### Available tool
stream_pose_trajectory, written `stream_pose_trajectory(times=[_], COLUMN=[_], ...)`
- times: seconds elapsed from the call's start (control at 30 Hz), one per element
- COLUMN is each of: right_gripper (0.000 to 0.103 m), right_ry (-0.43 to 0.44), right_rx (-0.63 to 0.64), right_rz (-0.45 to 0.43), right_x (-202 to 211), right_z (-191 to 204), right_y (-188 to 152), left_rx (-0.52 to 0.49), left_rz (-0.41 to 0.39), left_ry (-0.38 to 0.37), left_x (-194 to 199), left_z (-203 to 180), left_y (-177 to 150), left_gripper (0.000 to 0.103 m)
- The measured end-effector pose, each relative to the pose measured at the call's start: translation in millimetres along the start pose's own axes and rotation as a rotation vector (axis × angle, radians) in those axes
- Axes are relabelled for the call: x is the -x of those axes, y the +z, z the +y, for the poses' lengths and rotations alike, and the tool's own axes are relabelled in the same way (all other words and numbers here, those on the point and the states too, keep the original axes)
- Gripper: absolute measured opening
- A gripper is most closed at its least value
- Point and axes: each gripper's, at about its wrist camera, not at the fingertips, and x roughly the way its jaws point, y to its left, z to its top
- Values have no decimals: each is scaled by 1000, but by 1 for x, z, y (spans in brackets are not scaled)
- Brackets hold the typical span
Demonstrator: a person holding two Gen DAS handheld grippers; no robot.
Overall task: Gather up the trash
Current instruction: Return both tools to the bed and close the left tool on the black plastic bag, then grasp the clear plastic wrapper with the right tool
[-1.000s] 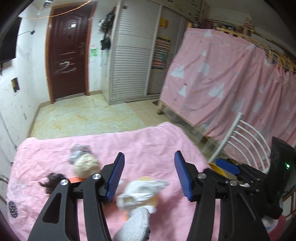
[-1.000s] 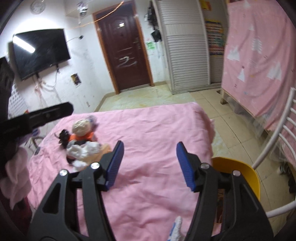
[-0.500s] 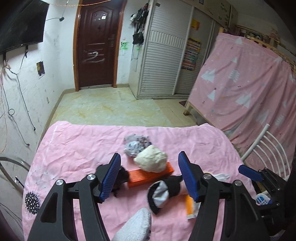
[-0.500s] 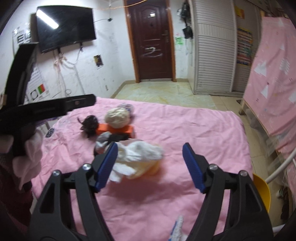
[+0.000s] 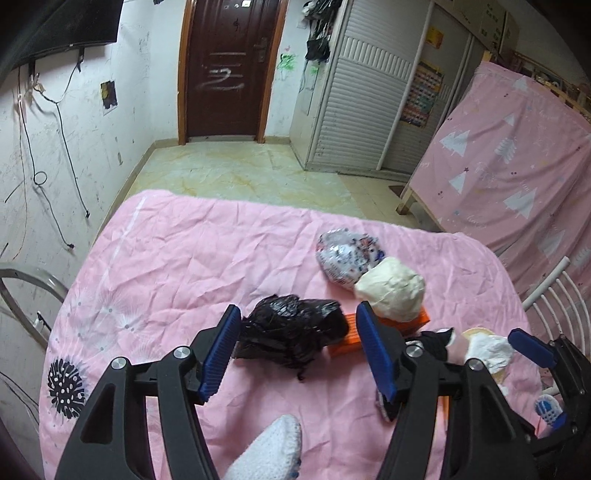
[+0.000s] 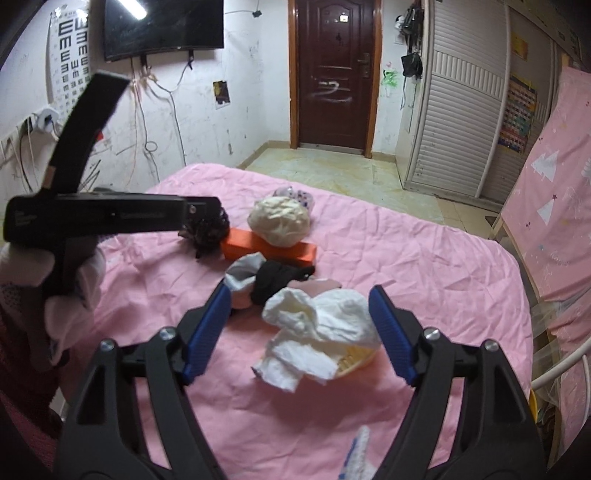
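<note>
Trash lies on a pink bedsheet [image 5: 177, 266]. In the left wrist view a crumpled black plastic bag [image 5: 291, 334] sits between the open fingers of my left gripper [image 5: 295, 350]. Beside it are an orange box [image 5: 391, 328], a cream paper wad [image 5: 391, 288] and a crumpled printed wrapper [image 5: 345, 258]. In the right wrist view crumpled white tissue [image 6: 321, 328] lies between the open fingers of my right gripper [image 6: 301, 332], over a yellow lid. A black and white sock [image 6: 266, 277] lies just beyond. The left gripper's body [image 6: 110, 218] shows at left.
The sheet [image 6: 424, 258] ends at the far edge toward a tiled floor [image 5: 236, 177] and a brown door [image 6: 334, 74]. A pink curtain [image 5: 517, 166] hangs at the right, with a white metal chair back [image 5: 554, 295] close by. A television [image 6: 162, 26] hangs on the left wall.
Both grippers swung left and moved down toward the trash. The black bag now sits between the left fingers and the white tissue between the right fingers. Both stayed open.
</note>
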Motion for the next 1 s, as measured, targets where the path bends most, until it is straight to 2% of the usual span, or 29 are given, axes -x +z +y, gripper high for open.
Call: stream_pose_trajectory(times=[0.13,0.3,0.4,0.47,0.6,0.63,1.0], right_gripper=[74,65,55,39,19,12,10], right_ry=[-22,-52,-83,-104,-123,-124,-84], right_rx=[6,7,14,11,-2,-7,-82], right_rz=[10,26,37,40,32,26,-50], right_x=[-5,-9,-12,-13,-11,-9,18], right_z=[2,1,-1,-4,-10,-11,-25], right_y=[-1,-3,-4,-5,-7,-7,-1], left_rx=[-1,-24,-28,-22,-6,-3,10], left_rz=[32,35,32,29,17,9,-52], left_ry=[-8,-42,-54,-61,-70,-70,-80], left_x=[-13,-16,-16,-16,-14,-12,16], left_z=[1,-3,-5,-4,-1,0,-2], left_y=[-4,-7,-9,-9,-9,-9,-6], left_gripper=[54,31,22,20,18,17,17])
